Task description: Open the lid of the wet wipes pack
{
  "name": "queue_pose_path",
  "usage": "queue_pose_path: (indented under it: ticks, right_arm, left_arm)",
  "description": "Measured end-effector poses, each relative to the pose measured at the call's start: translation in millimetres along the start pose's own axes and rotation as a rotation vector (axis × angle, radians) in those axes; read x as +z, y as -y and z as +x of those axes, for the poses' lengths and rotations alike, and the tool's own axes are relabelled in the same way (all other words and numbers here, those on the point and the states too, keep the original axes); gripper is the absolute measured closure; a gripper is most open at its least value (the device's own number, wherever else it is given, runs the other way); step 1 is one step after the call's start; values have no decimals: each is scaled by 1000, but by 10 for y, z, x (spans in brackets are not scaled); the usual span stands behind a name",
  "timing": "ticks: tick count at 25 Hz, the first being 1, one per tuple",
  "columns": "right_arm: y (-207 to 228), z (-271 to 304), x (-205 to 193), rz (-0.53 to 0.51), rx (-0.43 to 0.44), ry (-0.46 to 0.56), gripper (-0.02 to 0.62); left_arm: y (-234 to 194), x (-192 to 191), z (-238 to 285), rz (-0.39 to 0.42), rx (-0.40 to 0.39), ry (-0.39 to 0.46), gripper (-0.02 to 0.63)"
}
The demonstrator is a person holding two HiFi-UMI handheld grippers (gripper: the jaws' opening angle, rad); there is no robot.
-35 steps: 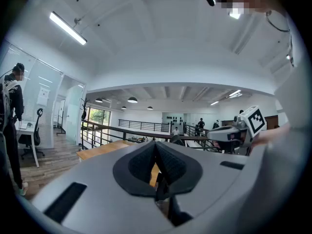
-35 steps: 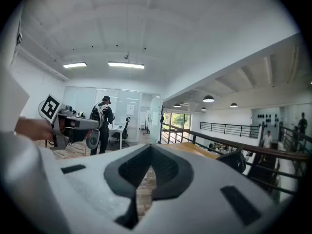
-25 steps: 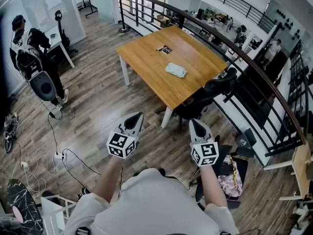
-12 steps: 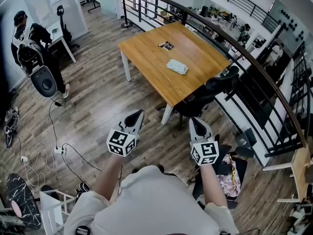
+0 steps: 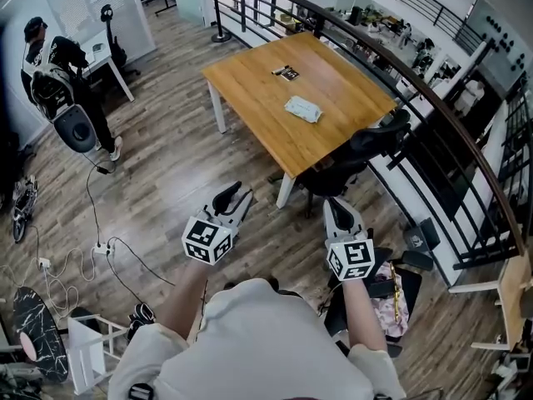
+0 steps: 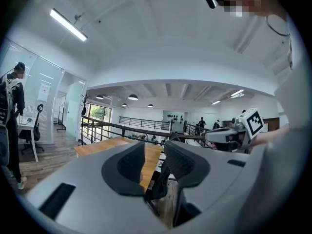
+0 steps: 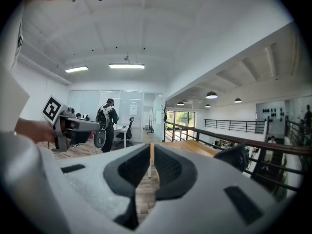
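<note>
Head view – pack: the wet wipes pack [image 5: 302,108] lay flat on the wooden counter [image 5: 250,86], well apart from both tools, with an office chair [image 5: 366,150] at the counter's near corner; its lid was too small to make out.
Head view – approach: the step in hand looked like closing in on the counter; it would be best to come round the chair and face the pack squarely.
Left gripper view – left hand-held gripper [image 6: 153,150]: its jaws had just been opening and stood released, nothing between them, so it seemed ready to steady the pack.
Right gripper view – right hand-held gripper [image 7: 150,155]: clenched on nothing; it would have to part before pinching the lid.
</note>
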State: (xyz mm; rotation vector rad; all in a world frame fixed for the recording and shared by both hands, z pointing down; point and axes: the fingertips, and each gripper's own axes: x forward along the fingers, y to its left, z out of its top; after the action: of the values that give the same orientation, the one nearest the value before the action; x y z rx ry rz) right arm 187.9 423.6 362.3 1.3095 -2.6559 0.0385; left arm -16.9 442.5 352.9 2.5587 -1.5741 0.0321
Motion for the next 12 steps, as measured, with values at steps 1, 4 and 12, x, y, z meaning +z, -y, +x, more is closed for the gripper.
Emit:
queue_pose_path:
  ticks: [1,4,12]
  right_arm:
    - [25,-6,-13,0,3,0,581]
    - [99,-23,-74,1,16,1,577]
    - [221,-56,-172,10,68,-4,561]
  left_arm:
    - [20,-13,16,-1,1,-2,482]
    - [81,-77,75,-8,6,-9,479]
    - [219,-164,194,-27,31,-22,472]
